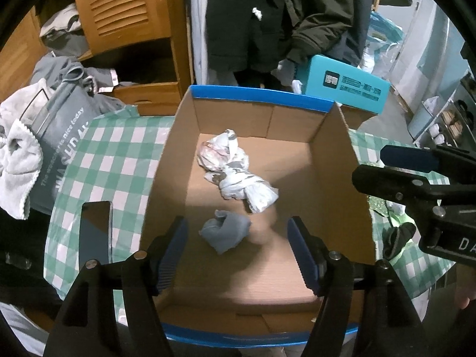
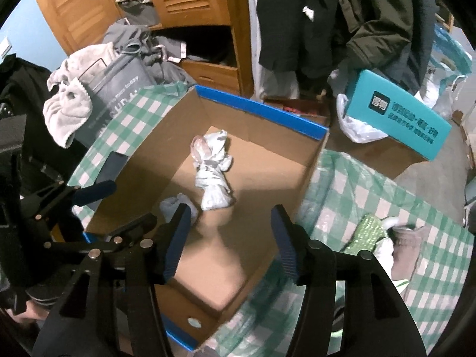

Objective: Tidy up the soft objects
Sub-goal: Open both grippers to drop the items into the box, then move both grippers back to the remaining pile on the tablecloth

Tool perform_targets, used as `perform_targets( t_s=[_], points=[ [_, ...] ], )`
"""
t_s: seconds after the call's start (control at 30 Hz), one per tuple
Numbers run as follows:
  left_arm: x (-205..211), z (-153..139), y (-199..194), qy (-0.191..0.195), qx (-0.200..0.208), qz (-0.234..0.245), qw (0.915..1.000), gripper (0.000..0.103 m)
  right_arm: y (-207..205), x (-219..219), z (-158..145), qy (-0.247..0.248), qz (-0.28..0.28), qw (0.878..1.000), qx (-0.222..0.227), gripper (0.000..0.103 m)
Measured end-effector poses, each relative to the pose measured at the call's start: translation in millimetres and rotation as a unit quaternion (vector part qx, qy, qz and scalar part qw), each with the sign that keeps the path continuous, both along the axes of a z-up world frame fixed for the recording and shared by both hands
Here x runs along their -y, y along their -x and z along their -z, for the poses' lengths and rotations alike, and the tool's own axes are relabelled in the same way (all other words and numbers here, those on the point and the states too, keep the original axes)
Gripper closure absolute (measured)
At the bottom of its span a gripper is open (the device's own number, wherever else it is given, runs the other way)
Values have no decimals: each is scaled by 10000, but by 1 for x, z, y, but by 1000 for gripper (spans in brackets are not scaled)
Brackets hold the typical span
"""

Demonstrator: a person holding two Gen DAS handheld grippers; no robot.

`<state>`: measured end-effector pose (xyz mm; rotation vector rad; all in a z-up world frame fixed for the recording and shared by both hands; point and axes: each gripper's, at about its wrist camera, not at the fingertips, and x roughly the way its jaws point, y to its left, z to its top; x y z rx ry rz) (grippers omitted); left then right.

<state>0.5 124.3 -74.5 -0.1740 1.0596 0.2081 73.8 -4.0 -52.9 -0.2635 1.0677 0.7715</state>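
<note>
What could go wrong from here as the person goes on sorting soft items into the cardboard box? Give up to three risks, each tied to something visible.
1. Both grippers, left and right, hang open close together over the cardboard box; they could knock each other.
2. The grey bundle lies directly below the left gripper, so a downward reach might grab it back out.
3. The green sparkly item lies among other cloth beside the box, so a grab may snag its neighbours.

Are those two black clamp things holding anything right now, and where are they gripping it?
Nothing is held. Both the left gripper and right gripper have open, empty jaws above the box; the grey sock lies loose inside.
</note>
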Motion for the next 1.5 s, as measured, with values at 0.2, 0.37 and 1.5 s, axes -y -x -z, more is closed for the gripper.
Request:
perform_targets(
  t_s=[0.2,0.37,1.5],
  points=[
    [11,-5,-5,-14,2,121,9999,32,-1,21,-4,-37,149,9999,61,39],
    [26,-11,-9,0,45,258,9997,32,-2,42,-6,-42,276,9995,141,35],
    [159,-6,-55,-247,-242,1276,9912,27,-29,247,34,74,1963,9805,112,27]
  ],
)
